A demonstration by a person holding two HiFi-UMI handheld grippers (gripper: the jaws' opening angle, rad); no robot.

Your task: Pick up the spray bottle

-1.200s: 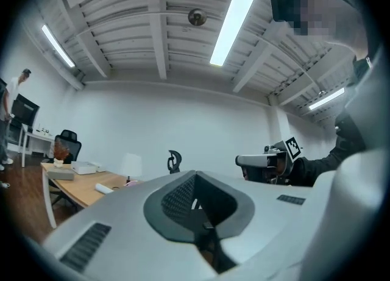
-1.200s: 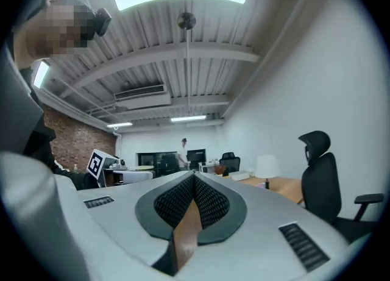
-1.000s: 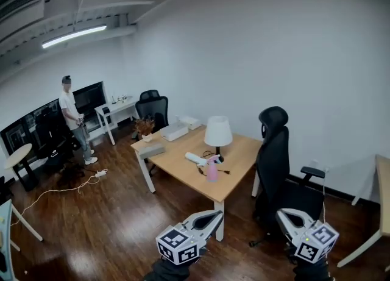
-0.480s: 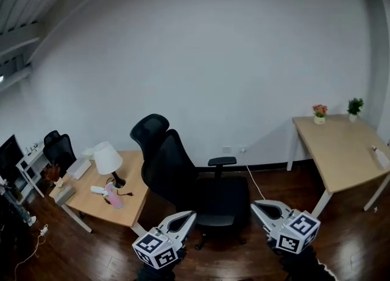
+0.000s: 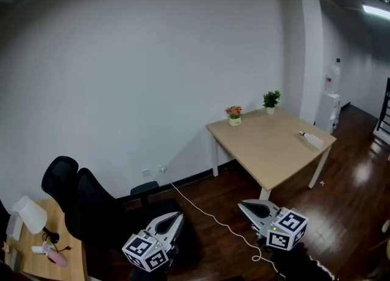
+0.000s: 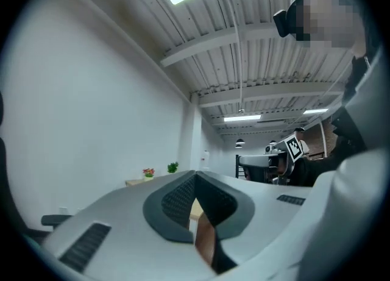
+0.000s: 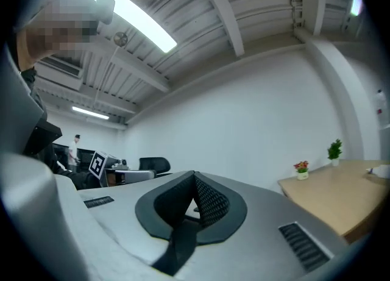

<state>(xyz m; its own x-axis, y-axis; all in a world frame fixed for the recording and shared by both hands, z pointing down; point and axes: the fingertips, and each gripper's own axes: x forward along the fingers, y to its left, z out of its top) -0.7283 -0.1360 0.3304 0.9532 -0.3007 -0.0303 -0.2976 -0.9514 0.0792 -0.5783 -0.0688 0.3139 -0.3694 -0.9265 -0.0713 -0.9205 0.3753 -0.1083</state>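
Note:
A pink spray bottle (image 5: 55, 256) lies on the lamp desk (image 5: 70, 261) in the head view's bottom left corner, far from both grippers. A white bottle-like object (image 5: 311, 140) lies on the light wooden table (image 5: 268, 149) at the right; it also shows at the right gripper view's edge (image 7: 380, 170). My left gripper (image 5: 176, 216) and right gripper (image 5: 243, 205) are held low at the bottom of the head view, both shut and with nothing in them. The jaws meet at the tips in the left gripper view (image 6: 195, 177) and the right gripper view (image 7: 194, 177).
A black office chair (image 5: 91, 209) stands between the lamp desk and my left gripper. A white cable (image 5: 207, 216) runs over the dark wood floor. A flower pot (image 5: 234, 115) and a green plant (image 5: 271, 100) stand at the table's back edge. A white lamp (image 5: 27, 216) is on the left desk.
The head view has swung right: the lamp desk and pink bottle slid to the bottom left corner, and the table with plants came toward the middle. Both grippers stay shut, low in view.

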